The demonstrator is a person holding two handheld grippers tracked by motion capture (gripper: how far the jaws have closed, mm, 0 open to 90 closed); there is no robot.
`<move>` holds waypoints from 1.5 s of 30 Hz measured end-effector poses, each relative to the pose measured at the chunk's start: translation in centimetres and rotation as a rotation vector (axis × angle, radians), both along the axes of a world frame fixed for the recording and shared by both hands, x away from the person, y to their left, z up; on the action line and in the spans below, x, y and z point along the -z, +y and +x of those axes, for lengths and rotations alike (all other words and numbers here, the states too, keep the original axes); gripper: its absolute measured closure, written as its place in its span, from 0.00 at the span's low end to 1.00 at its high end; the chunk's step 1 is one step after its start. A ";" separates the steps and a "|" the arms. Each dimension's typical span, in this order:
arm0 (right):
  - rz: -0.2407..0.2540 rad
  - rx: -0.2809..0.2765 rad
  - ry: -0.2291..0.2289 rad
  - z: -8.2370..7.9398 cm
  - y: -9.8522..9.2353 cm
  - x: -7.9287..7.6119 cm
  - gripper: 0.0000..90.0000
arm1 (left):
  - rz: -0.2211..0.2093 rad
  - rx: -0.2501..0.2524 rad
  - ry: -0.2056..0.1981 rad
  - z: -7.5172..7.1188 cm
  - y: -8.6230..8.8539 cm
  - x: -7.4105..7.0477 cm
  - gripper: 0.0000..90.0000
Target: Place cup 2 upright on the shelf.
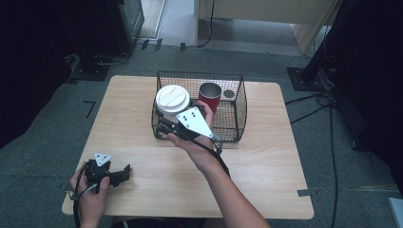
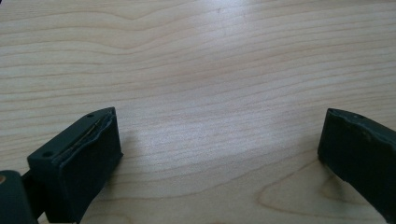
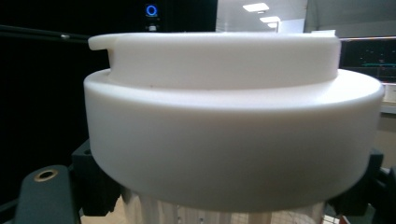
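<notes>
A: Where's the cup (image 1: 172,100) now?

B: You have it at the near-left corner of the basket (image 1: 237,102), its white lid (image 3: 224,102) level with the wire rim, upright. Whether it is going in or coming out, the frames can't say; I judge you're mid-carry over that corner.

A: And my right gripper (image 1: 164,127)?

B: Clamped on the cup's body just below the lid, jaws drawn in as tight as the cup allows.

A: What does the next move need?

B: Keep the cup upright and clear of the wire edge and of the red cup (image 1: 209,95) standing beside it.

A: The left gripper (image 1: 124,172)?

B: Jaws wide apart, empty, resting low over the bare counter (image 2: 210,93) near your corner.
</notes>
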State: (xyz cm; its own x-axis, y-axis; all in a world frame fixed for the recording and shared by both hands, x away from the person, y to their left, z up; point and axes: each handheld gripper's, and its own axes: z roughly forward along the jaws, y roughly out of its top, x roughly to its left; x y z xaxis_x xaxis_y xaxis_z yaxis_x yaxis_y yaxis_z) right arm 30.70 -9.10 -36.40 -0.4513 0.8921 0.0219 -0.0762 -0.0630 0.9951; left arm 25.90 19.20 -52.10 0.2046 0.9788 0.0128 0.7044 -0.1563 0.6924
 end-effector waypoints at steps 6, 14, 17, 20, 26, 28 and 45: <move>0.003 0.038 0.009 1.7 -0.2 0.1 0.18 | 0.000 0.000 0.000 0.0 0.0 0.0 0.00; -0.016 0.089 0.020 4.3 0.1 0.7 0.18 | 0.000 0.000 0.000 0.0 0.0 0.0 0.00; -0.019 0.106 0.024 5.2 0.3 1.0 0.18 | 0.000 -0.001 0.000 0.0 0.0 0.0 0.00; -0.026 0.124 0.021 6.2 0.4 1.5 0.18 | 0.000 0.000 0.000 0.0 0.0 0.0 0.00; -0.018 0.141 0.045 7.8 0.7 2.3 0.18 | 0.000 0.000 0.000 0.0 0.0 0.0 0.00; -0.007 0.142 0.050 8.2 0.7 2.4 0.18 | 0.000 0.000 0.000 0.0 0.0 0.0 0.00; -0.034 0.154 0.102 12.4 0.6 5.2 0.18 | 0.000 0.000 -0.001 0.0 0.0 0.0 0.00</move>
